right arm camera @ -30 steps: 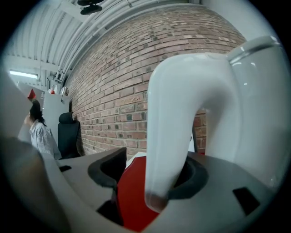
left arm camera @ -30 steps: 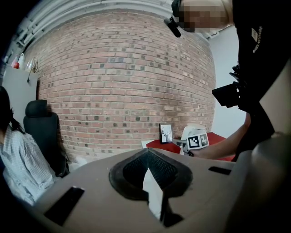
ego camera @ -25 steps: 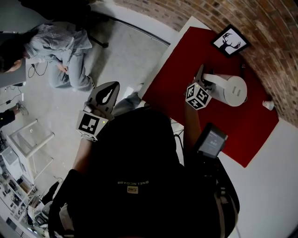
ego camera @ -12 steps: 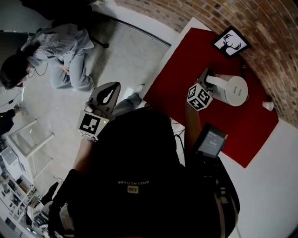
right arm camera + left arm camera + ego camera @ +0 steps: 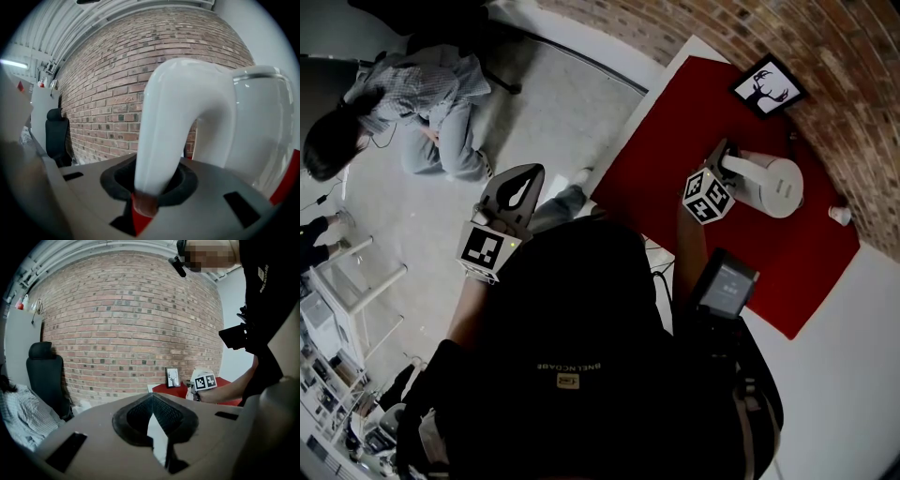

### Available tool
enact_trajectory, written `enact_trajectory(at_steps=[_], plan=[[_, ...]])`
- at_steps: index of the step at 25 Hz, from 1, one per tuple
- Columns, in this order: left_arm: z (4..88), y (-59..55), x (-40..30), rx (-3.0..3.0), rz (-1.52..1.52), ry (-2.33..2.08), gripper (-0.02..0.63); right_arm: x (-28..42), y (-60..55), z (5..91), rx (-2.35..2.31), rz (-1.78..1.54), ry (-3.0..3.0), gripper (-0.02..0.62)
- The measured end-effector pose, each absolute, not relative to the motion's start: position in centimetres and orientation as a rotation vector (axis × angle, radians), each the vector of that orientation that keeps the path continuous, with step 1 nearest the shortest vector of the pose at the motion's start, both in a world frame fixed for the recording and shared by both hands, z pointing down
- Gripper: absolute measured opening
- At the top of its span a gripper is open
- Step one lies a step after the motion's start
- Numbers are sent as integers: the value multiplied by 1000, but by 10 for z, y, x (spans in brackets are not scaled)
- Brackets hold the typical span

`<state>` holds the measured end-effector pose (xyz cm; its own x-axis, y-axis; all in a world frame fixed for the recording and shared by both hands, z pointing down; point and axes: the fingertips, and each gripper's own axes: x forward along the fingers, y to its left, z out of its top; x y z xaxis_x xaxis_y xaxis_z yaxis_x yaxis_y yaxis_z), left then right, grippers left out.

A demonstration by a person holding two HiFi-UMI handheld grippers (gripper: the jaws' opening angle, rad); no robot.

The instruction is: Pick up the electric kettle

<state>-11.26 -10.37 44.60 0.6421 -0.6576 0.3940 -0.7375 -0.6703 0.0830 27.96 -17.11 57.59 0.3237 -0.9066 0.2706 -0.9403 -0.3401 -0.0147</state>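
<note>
The right gripper (image 5: 722, 157), its jaws having just been closing, is clamped on the upright handle (image 5: 168, 122) of the electric kettle (image 5: 776, 186), stood just beyond it at the far right of the red mat (image 5: 656, 159), while the shut, empty left gripper (image 5: 514, 190) is held well apart, near left.

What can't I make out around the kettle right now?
Underside of the white plastic electric kettle: head view, hidden by its body.
Small white object by the red mat: head view, too small.
Near edge of the white table: head view, behind the person's dark torso.
</note>
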Motion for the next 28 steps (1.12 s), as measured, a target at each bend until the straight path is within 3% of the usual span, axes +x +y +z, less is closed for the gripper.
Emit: enact_trajectory(at_steps=[28], plan=[[438, -96, -120, 2657, 421, -1144, 3, 244, -180, 531, 2316, 281, -1865, 98]])
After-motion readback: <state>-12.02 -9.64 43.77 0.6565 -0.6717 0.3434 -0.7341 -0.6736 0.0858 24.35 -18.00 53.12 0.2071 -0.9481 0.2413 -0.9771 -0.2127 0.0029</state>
